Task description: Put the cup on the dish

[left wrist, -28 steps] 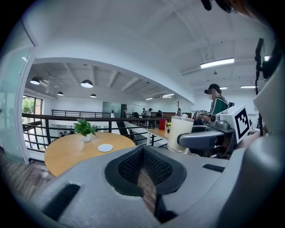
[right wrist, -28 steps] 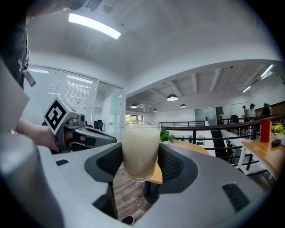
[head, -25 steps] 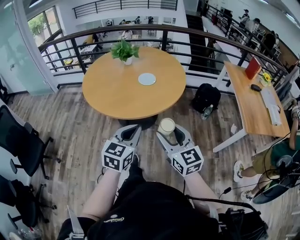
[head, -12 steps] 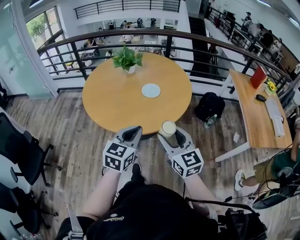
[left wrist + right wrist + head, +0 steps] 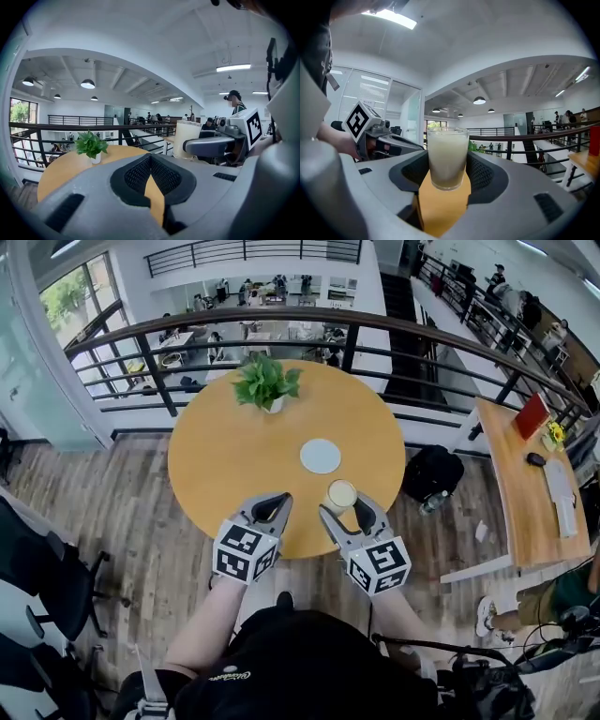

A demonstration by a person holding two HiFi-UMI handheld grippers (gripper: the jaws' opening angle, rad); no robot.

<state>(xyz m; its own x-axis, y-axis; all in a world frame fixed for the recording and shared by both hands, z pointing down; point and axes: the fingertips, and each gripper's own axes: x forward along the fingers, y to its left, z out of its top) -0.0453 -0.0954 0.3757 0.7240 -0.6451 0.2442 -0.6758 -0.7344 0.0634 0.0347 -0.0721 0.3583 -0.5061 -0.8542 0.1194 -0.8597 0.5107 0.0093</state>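
**Near edge, room to move.** Both grippers sit over the near rim of a round table (image 5: 234, 451), w/ the person's arms behind them. Wood floor (image 5: 122, 512) runs round the table. Left of it are black chairs (image 5: 42, 563); right of it are a black bag (image 5: 433, 472) on the floor and a long desk (image 5: 520, 493), well apart from the table.

**Grippers.** The left gripper (image 5: 273, 506) has its jaws brought together at the tips, w/ nothing between them; only a thin sliver of table top shows through the hollow behind the tips. The right gripper (image 5: 342, 509), just beside it, has its jaws closed narrow on a cup (image 5: 341, 494), one pad on each side wall, approx. at the lower half. The cup stands upright.

**Cup, contents.** It is a clear glass cup, filled nearly to the brim w/ a pale, milky liquid. It hangs over the table just inside the near rim; whether its base touches the top cannot be told.

**Mid table.** The dish (image 5: 321, 456), small, round and white, lies flat near the table's centre. It is just beyond the cup, slightly left of it, and not touching it. A strip of bare top lies between the two.

**Far edge.** A potted plant (image 5: 267, 382) stands by the far rim, well apart from the dish. A curved railing (image 5: 309, 317) runs close behind the table; beyond it is an open lower level.
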